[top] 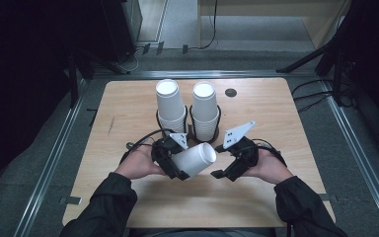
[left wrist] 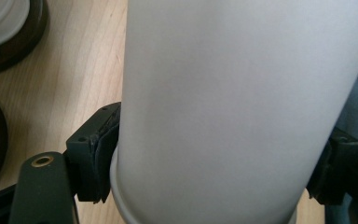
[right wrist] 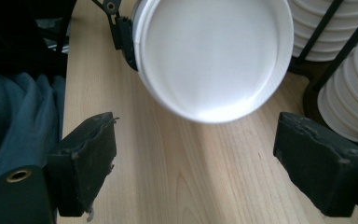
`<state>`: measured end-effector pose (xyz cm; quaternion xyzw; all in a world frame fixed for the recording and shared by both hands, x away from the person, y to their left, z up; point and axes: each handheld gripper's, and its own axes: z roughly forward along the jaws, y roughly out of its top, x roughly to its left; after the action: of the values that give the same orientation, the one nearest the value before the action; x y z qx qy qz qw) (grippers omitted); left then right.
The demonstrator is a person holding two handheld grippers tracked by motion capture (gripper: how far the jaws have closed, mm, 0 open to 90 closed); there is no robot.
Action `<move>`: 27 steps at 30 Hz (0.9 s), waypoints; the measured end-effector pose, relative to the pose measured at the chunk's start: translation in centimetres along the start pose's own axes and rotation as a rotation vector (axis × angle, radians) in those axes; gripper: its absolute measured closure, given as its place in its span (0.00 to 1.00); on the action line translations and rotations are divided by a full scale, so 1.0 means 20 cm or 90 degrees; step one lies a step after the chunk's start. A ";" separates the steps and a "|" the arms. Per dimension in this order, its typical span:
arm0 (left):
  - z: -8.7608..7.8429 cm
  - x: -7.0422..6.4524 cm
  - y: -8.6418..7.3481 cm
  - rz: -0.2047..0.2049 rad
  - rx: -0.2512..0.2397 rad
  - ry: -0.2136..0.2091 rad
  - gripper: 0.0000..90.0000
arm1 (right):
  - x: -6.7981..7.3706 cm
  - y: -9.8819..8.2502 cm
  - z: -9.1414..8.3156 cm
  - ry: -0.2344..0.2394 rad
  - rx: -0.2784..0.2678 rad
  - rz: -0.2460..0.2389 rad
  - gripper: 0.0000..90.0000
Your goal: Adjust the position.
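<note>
The wooden table (top: 128, 108) is used as the work surface, and two stacks of white paper cups are kept at its far middle, each held upright in a black wire holder so that the stacks cannot topple: the left stack (top: 170, 106) and the right stack (top: 205, 109) stand just beside each other. Nearer the person, a single paper cup (top: 195, 159) is held above the table, tipped on its side with its closed base turned toward the right gripper (top: 225, 173). It is clamped across its wall by the left gripper (top: 173, 165), whose jaws are spread wide only because the cup is wide; the pads (left wrist: 100, 154) are seen pressed against the cup near its rim. The cup is probably presented this way so that its base end can be taken or steadied by the other hand. The right gripper is held open with nothing between its jaws, its pads (right wrist: 91, 158) standing well apart and aimed at the cup's base (right wrist: 214, 56), which lies just ahead of them, untouched.
</note>
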<state>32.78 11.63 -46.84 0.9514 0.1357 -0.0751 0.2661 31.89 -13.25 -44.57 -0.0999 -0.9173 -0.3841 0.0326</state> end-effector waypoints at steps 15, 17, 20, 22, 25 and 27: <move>0.09 -0.03 0.05 0.013 0.053 -0.051 0.21 | 0.01 0.08 0.08 0.047 0.025 -0.055 0.15; 0.10 -0.03 0.05 0.022 0.061 -0.055 0.21 | 0.01 0.09 0.09 0.053 0.035 -0.054 0.15; 0.11 -0.05 0.05 0.027 0.067 -0.067 0.20 | 0.01 0.09 0.11 0.065 0.043 -0.055 0.15; 0.12 -0.05 0.05 0.033 0.071 -0.065 0.20 | 0.01 0.09 0.12 0.072 0.049 -0.056 0.17; 0.12 -0.05 0.05 0.034 0.070 -0.067 0.18 | 0.02 0.08 0.11 0.081 0.059 -0.064 0.29; 0.12 -0.05 0.05 0.036 0.065 -0.068 0.17 | 0.02 0.08 0.11 0.080 0.058 -0.064 0.30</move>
<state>31.94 9.41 -48.19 0.9617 0.0905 -0.1250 0.2264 31.91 -10.54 -44.87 -0.0274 -0.9337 -0.3489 0.0754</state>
